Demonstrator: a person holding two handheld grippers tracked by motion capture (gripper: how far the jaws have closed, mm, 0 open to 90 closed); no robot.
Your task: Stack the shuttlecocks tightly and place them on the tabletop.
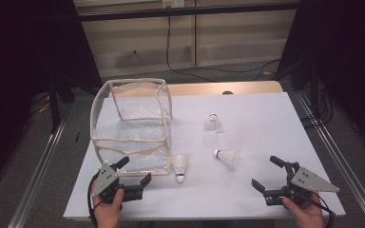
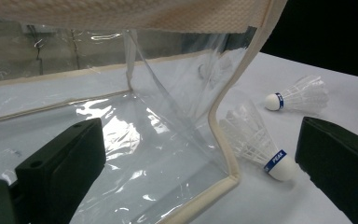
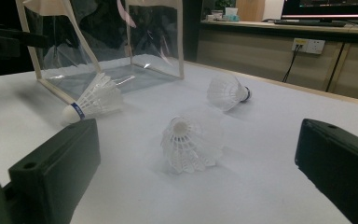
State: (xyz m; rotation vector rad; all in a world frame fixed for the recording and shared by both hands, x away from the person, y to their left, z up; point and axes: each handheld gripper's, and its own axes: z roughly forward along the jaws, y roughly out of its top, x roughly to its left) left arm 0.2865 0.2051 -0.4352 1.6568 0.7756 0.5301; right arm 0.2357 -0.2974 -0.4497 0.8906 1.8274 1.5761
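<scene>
From the high view, three white feathered shuttlecocks lie on the white table sheet: one just beside the clear plastic, cream-trimmed box at its 5 o'clock, one mid-table, one at 12 from it. Both the left gripper and the right gripper hover with jaws spread, empty.

In the left gripper view, the nearest shuttlecock touches the box's corner trim.

In the right gripper view, the middle shuttlecock lies dead ahead. It looks like the pick has not started; next, the right gripper must advance and straddle it.

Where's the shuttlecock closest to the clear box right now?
In the high view, that shuttlecock lies on the white table, beside the clear box's near right corner, just ahead of the open left gripper.
</scene>
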